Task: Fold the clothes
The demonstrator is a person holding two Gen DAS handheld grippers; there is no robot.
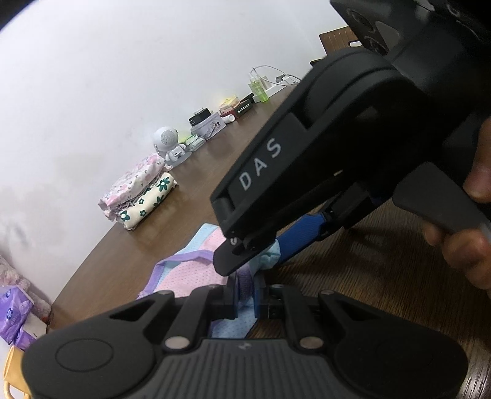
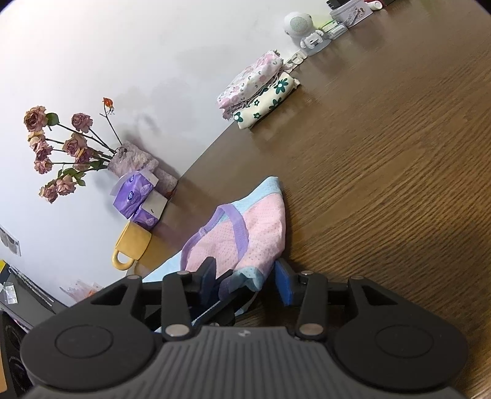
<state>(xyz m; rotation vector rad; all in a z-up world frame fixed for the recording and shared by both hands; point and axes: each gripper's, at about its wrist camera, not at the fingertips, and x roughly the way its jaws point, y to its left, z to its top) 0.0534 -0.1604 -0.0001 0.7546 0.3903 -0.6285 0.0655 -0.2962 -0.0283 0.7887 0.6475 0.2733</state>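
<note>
Mid-fold: garment [image 2: 245,233] on the desk [image 2: 383,184], near side of the folded stack [image 2: 257,89]. Left gripper [image 1: 245,294] pinches its purple trim; right gripper [image 2: 245,276] fingers parted around a corner — next, regrip there.

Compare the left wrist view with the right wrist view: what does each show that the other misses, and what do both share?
Only the left wrist view: the right gripper from outside, a hand squeezing its handle, a green bottle. Only the right wrist view: dried roses, a yellow mug. Both: the pink and blue garment, the folded clothes stack, the white speaker figure, the wooden table.
</note>
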